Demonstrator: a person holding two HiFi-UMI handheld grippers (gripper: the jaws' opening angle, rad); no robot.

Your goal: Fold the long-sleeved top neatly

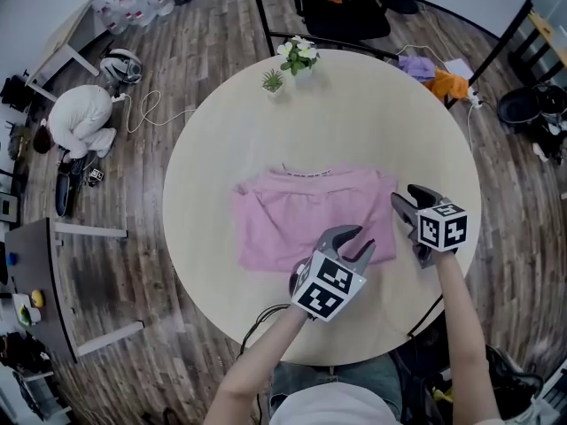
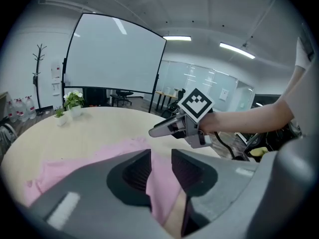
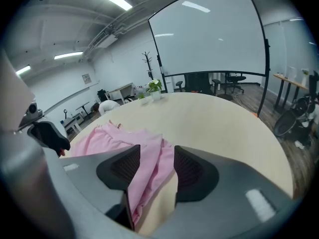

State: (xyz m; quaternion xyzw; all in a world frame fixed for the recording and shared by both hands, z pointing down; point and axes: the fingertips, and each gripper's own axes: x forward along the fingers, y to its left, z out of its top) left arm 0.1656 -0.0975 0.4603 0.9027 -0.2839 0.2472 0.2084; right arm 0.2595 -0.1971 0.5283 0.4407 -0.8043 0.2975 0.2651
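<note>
The pink long-sleeved top (image 1: 301,211) lies partly folded in the middle of the round table (image 1: 213,149), neckline towards the far side. My left gripper (image 1: 354,244) hovers at the top's near right corner, jaws apart, with pink cloth (image 2: 75,163) showing through the gap. My right gripper (image 1: 409,207) sits at the top's right edge, also open, over bunched pink fabric (image 3: 114,138). In the left gripper view the right gripper (image 2: 172,127) reaches in from the right. Neither gripper visibly pinches the cloth.
Two small potted plants (image 1: 297,56) stand at the table's far edge. A black cable (image 1: 257,319) hangs over the near edge. Orange and purple cloths (image 1: 438,80) lie beyond the far right rim. Chairs and desks ring the table on the wooden floor.
</note>
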